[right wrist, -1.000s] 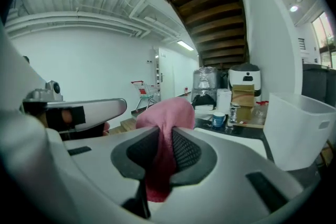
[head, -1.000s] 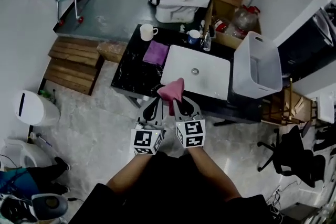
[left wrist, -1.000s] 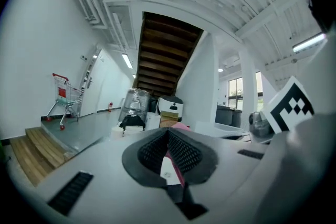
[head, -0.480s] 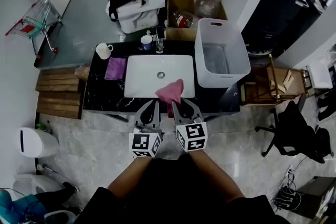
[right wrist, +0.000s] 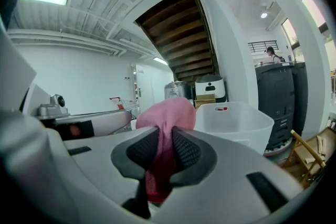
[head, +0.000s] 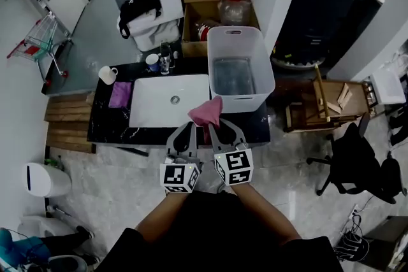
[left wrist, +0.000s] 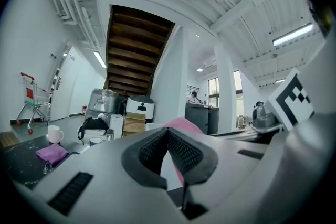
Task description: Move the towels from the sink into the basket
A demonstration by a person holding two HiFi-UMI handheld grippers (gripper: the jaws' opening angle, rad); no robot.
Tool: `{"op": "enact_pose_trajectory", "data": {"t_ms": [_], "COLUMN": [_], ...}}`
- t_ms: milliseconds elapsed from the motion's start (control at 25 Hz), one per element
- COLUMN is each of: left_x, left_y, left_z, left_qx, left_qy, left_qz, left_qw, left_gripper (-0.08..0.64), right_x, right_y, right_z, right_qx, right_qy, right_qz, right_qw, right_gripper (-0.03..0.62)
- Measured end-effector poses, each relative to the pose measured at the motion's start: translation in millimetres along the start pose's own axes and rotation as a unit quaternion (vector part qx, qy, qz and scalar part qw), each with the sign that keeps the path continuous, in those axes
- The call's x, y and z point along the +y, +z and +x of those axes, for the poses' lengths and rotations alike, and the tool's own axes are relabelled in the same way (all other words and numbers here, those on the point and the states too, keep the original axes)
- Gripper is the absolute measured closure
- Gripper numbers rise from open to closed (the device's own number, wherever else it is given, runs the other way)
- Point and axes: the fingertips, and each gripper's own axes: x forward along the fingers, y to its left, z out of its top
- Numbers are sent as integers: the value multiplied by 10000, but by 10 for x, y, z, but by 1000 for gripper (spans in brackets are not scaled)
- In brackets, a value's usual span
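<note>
Black counter point(head: 111, 127), white sink point(head: 153, 108) set in it, white basket point(head: 242, 102) at its right end. Right gripper point(head: 215, 126) clamped on pink towel point(head: 206, 113), held up between sink and basket. Left gripper point(head: 189, 128) alongside, jaws closed, empty. Purple towel point(head: 120, 93) on counter left of sink

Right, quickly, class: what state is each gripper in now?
Left gripper: closed, nothing between its jaws.
Right gripper: closed on the pink towel.
</note>
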Motion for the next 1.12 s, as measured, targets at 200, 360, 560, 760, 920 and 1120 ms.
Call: {"op": "enact_pose_trajectory", "data": {"t_ms": [200,360,560,760,920,1120], "left_x": [-339,-394,-412,-375,-244,63], "left_y": [-73,-22,-54,53,184,352], "left_z": [141,230,462,721,929,1187], "left_qx": [90,81,199,79,-36,-196], "left_qy": [-74,-175,-272,-547,-672,-791], "left_qz": [45,103,85,2,-26,-145], "left_qw": [9999,9998,9994,9985,9977,9966], "left_gripper": [546,546,546,546,546,546], "right_x": [-266,-341,-554,-769,-898,-961], "right_y": [-26,57,196,320,492,634], "right_z": [-114,-139,-127,34,245,604], "right_qx": [-48,-164,-272,-268,-285,-190], "right_qy": [-14,-68,-280,-503,-677,-920], "right_qz": [38,106,80,237,335,324], "right_qw": [10000,9998,9992,9981,9967,9951], "right_gripper": [512,512,512,512,512,512]}}
